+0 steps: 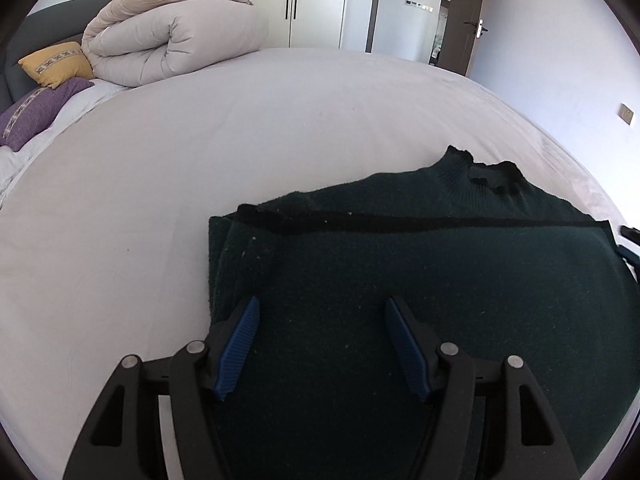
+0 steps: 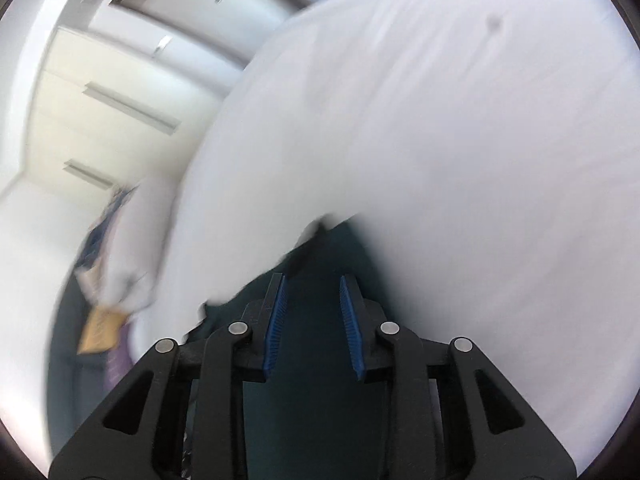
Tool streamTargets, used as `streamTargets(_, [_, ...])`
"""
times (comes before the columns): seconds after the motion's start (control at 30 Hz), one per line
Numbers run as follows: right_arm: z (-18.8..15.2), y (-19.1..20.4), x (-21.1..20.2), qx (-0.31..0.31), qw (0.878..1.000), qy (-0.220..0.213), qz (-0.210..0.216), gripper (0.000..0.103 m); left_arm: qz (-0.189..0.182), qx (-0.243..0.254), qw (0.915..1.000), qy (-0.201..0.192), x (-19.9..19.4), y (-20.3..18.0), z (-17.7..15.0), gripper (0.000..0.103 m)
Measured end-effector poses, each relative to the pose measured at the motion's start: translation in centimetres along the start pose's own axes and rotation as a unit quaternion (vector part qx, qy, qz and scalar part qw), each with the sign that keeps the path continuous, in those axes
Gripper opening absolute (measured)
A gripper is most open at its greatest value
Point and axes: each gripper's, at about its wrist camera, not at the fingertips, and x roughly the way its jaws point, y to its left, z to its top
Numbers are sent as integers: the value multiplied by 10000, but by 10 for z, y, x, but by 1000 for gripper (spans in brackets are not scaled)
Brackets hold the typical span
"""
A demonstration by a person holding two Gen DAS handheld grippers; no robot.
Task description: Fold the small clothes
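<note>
Dark green knit sweater (image 1: 420, 280) flat on pale lilac-grey bed sheet (image 1: 200, 160), toward near right part of bed, ribbed collar (image 1: 486, 176) pointing away from cam. Bottom part folded up over body, hem edge running across as dark line just below collar; left sleeve tucked in along left side.

Left gripper (image 1: 322, 316), black frame w/ blue ribbed pads (image 1: 236, 354), over near-left part of sweater, jaws wide apart, nothing between them but knit below; contact w/ fabric not clear.

Right gripper (image 2: 312, 296), same build, view badly motion-blurred and rolled sideways. Jaws apart, narrower gap than left, dark green fabric (image 2: 312, 380) showing between and below blue pads (image 2: 276, 320); can't tell if touching. No grip on cloth seen.

Elsewhere, left view: rolled cream duvet w/ grey-blue lining (image 1: 172, 36) at head of bed, mustard yellow cushion (image 1: 56, 64) and purple cushion (image 1: 36, 112) beside it, white wardrobe doors (image 1: 304, 0) behind, dark brown door (image 1: 464, 20) at far right.
</note>
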Motion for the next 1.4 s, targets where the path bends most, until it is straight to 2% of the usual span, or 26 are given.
streamTargets(0.07, [-12, 14, -7, -184, 9993, 122, 315, 28, 7, -1, 10000, -21, 0, 0, 0, 69])
streamTargets(0.1, [-29, 32, -6, -378, 9965, 380, 642, 28, 11, -2, 10000, -26, 0, 0, 0, 69])
streamTargets(0.17, [-60, 64, 3, -865, 9877, 909, 934, 29, 13, 2, 10000, -20, 0, -1, 0, 69])
streamTargets(0.27, [-129, 118, 32, -1670, 9607, 1833, 1246, 30, 16, 5, 10000, -19, 0, -1, 0, 69])
streamTargets(0.3, [-156, 133, 47, -1806, 9468, 2229, 1460, 30, 17, 5, 10000, -19, 0, -1, 0, 69])
streamTargets(0.37, [-190, 147, 68, -1878, 9315, 2647, 1645, 30, 17, 4, 10000, -21, 0, -1, 0, 69])
streamTargets(0.43, [-210, 150, 89, -2005, 9247, 2871, 1495, 30, 8, 1, 10000, -29, 0, -1, 0, 69])
streamTargets(0.47, [-216, 146, 95, -2016, 9236, 2951, 1384, 29, 5, 1, 10000, -29, 0, -1, 0, 69])
streamTargets(0.53, [-207, 128, 105, -1727, 9222, 3040, 1653, 28, 10, 6, 10000, -44, -2, -1, -2, 69])
streamTargets(0.57, [-203, 121, 107, -1620, 9230, 3030, 1730, 27, 14, 10, 10000, -48, -2, -1, -2, 69])
streamTargets(0.7, [-170, 83, 94, -1191, 9398, 2657, 1791, 26, 23, 16, 10000, -68, -2, -3, -3, 69])
streamTargets(0.77, [-147, 57, 86, -896, 9517, 2346, 1764, 23, 26, 19, 10000, -69, -2, -3, -3, 69])
streamTargets(0.87, [-124, 19, 49, -597, 9676, 1815, 1651, 23, 26, 20, 10000, -69, -2, -3, -4, 69])
streamTargets(0.97, [-100, -15, 26, -340, 9781, 1377, 1524, 22, 35, 23, 10000, -80, -2, -4, -4, 69])
streamTargets(1.1, [-86, -31, 5, -327, 9907, 812, 1041, 23, 6, 1, 10000, -88, -3, -3, -3, 69])
streamTargets(1.13, [-87, -31, 0, -345, 9927, 709, 908, 26, -33, -20, 10000, -85, -4, -1, -2, 68])
streamTargets(1.2, [-92, -27, -14, -445, 9959, 563, 554, 28, -276, -151, 9995, -62, -8, 6, 1, 69])
streamTargets(1.23, [-93, -24, -23, -543, 9960, 544, 455, 34, -480, -256, 9985, -26, -12, 11, 2, 71])
streamTargets(1.27, [-100, -20, -33, -661, 9955, 529, 436, 52, -640, -371, 9973, 19, -17, 17, 2, 71])
streamTargets(1.33, [-112, -15, -59, -792, 9948, 336, 539, 73, -847, -726, 9937, 70, -40, 31, -6, 73])
streamTargets(1.37, [-114, -13, -73, -862, 9942, 231, 605, 76, -869, -828, 9927, 67, -48, 34, -10, 78])
streamTargets(1.4, [-114, -11, -91, -975, 9928, 167, 672, 76, -825, -1039, 9911, 99, -60, 42, -16, 92])
